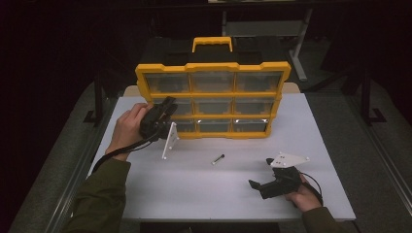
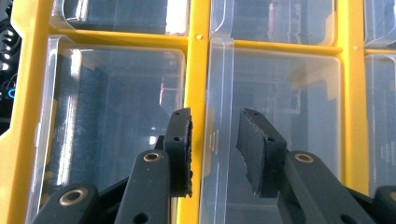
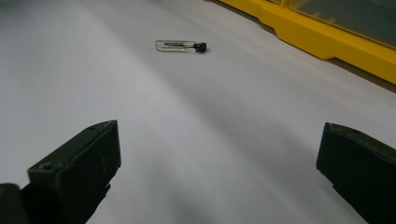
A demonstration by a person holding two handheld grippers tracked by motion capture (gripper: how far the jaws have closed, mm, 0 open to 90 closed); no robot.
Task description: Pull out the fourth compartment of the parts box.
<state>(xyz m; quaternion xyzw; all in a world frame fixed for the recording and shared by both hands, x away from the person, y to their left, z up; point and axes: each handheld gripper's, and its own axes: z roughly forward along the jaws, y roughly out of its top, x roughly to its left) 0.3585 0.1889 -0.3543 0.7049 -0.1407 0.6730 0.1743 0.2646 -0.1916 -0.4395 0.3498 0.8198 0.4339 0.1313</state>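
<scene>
A yellow parts organizer (image 1: 214, 68) stands upright on the white table (image 1: 194, 194), with clear drawers in three rows. My left gripper (image 1: 170, 104) is held against its middle row at the left. In the left gripper view the jaws (image 2: 215, 140) straddle the clear left edge of a drawer (image 2: 219, 93) beside a yellow divider (image 2: 196, 70). A small gap shows on each side of that edge. My right gripper (image 1: 260, 172) rests low on the table at the front right, jaws wide apart (image 3: 215, 154) and empty. A small clear vial with a black cap (image 1: 218, 158) (image 3: 180, 45) lies ahead of it.
The organizer's yellow base (image 3: 327, 42) runs along the far right of the right gripper view. A black case with a yellow handle (image 1: 212, 43) sits behind the organizer. Dark floor and table legs surround the table.
</scene>
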